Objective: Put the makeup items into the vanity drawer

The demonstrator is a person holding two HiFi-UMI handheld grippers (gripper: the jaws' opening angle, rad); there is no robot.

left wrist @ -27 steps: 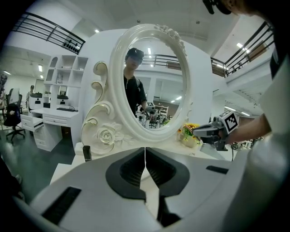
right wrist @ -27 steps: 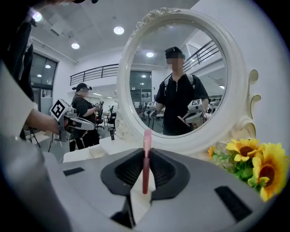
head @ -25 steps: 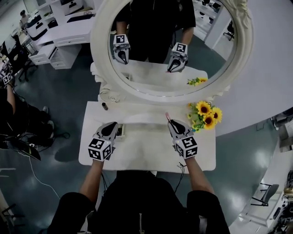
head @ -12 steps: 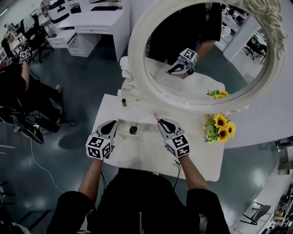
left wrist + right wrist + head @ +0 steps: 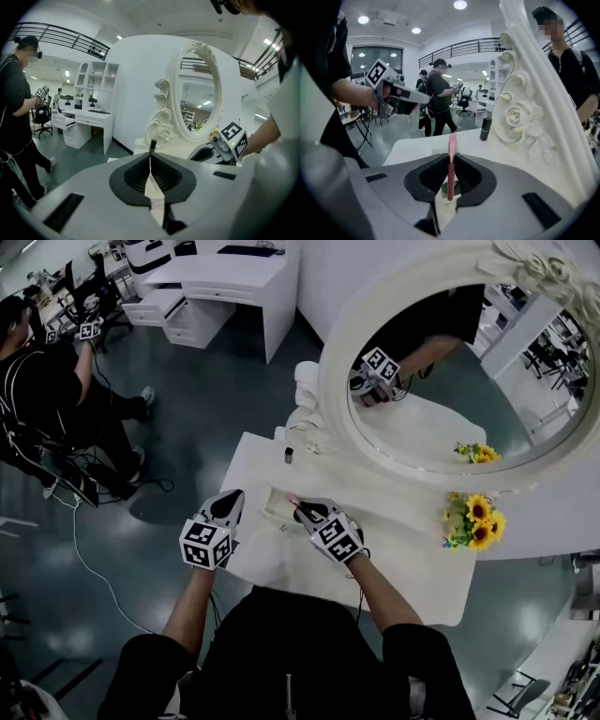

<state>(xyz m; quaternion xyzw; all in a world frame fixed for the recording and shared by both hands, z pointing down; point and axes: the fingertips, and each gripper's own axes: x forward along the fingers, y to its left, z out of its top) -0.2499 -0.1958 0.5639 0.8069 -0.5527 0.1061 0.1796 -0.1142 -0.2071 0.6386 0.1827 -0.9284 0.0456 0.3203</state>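
Pink makeup stick (image 5: 451,150) stands pinched in the right gripper (image 5: 307,512) just above the drawer (image 5: 273,506) at centre-left, seemingly for dropping in, while the empty left gripper (image 5: 230,504) hovers pressed together alongside.

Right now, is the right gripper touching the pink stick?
Touching. The right gripper view shows it: the right gripper has its jaws closed on the pink stick, pressing it from both sides, with its tip poking out in front.

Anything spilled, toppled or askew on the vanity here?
Nothing stands out. The small dark bottle stands upright by the mirror base, the sunflowers sit in a neat bunch at the right of the vanity top, and the right gripper holds a slim pink makeup stick squarely in its jaws.
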